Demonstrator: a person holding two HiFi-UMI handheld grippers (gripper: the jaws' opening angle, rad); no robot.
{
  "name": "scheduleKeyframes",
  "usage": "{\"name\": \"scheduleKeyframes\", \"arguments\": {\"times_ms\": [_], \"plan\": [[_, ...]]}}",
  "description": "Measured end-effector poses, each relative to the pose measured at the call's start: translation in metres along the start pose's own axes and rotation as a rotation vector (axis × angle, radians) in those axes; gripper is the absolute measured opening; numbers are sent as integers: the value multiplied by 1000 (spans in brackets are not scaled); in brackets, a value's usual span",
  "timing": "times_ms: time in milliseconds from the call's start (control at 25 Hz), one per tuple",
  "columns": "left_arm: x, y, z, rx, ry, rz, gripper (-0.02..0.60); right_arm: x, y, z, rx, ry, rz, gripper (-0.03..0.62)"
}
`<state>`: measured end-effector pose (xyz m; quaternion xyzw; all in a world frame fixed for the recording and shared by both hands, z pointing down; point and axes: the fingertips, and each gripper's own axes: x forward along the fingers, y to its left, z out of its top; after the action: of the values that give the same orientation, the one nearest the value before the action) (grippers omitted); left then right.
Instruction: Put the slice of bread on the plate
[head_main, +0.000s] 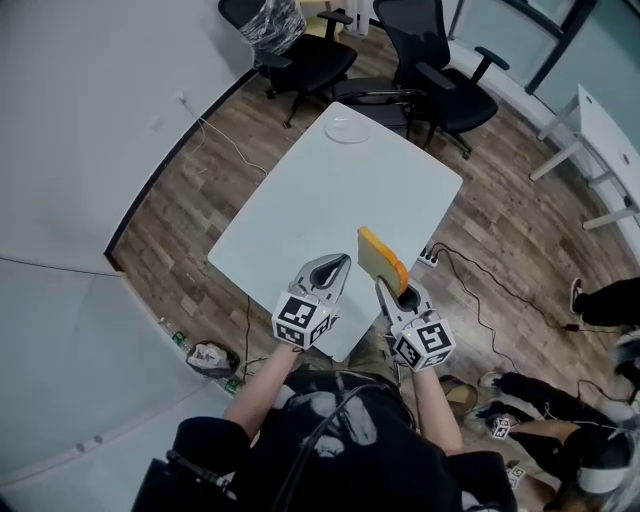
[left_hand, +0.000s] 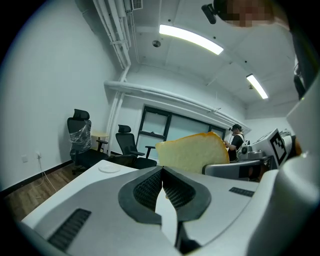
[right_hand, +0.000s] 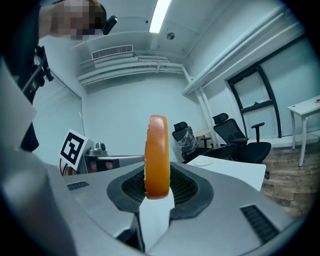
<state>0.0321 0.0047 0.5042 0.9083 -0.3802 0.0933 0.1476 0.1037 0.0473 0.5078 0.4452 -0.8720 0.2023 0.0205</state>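
Left gripper (head_main: 334, 268): jaws closed together, nothing gripped, over near edge of table (head_main: 300, 215). Just right of it, right gripper (head_main: 389, 291): jaws narrow, clamped on slice of bread (head_main: 381, 259). Slice upright on edge, crust facing gripper's camera, rising above fingertips. Plate (head_main: 347, 130): well ahead of both grippers, at far end of table.

We are looking down on a white rectangular counter (head_main: 300, 210) standing on a brown wood-plank floor (head_main: 180, 240). Two black wheeled office chairs (head_main: 310, 55) are sitting at its far end, one with a plastic-wrapped back. Plain white walls (head_main: 80, 100) are enclosing us, dark-framed windows (left_hand: 165, 127) are lining the far side, and long ceiling strip lights (left_hand: 190, 39) are glowing overhead.
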Motion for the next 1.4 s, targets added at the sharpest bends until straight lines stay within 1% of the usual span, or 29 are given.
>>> {"name": "scheduleKeyframes", "arguments": {"times_ms": [120, 280, 440, 520, 640, 760, 920, 1000, 1120, 1200, 1280, 1400], "plan": [[30, 25, 3, 2, 2, 33, 8, 31, -29, 8, -28, 33, 1, 92], [68, 68, -11, -7, 41, 58, 8, 82, -67, 11, -78, 68, -31, 92], [104, 117, -34, -57, 43, 60, 8, 142, -100, 7, -173, 114, -85, 92], [126, 149, -49, -84, 70, 78, 8, 177, -119, 0, -214, 140, -95, 92], [153, 191, -67, -95, 122, 114, 8, 228, -144, -19, -260, 185, -89, 92], [181, 226, -73, -109, 138, 131, 8, 276, -173, -34, -328, 241, -105, 92], [222, 271, -79, -148, 159, 149, 8, 336, -215, -39, -408, 300, -150, 92], [239, 288, -81, -149, 173, 156, 8, 364, -231, -42, -464, 328, -163, 92], [256, 302, -81, -135, 182, 150, 8, 403, -255, -42, -596, 359, -214, 92], [262, 307, -81, -134, 183, 145, 8, 427, -273, -40, -717, 399, -270, 92], [266, 311, -81, -133, 187, 139, 8, 450, -292, -40, -878, 457, -313, 92], [270, 314, -83, -146, 189, 124, 8, 478, -320, -45, -1140, 551, -326, 92]]}}
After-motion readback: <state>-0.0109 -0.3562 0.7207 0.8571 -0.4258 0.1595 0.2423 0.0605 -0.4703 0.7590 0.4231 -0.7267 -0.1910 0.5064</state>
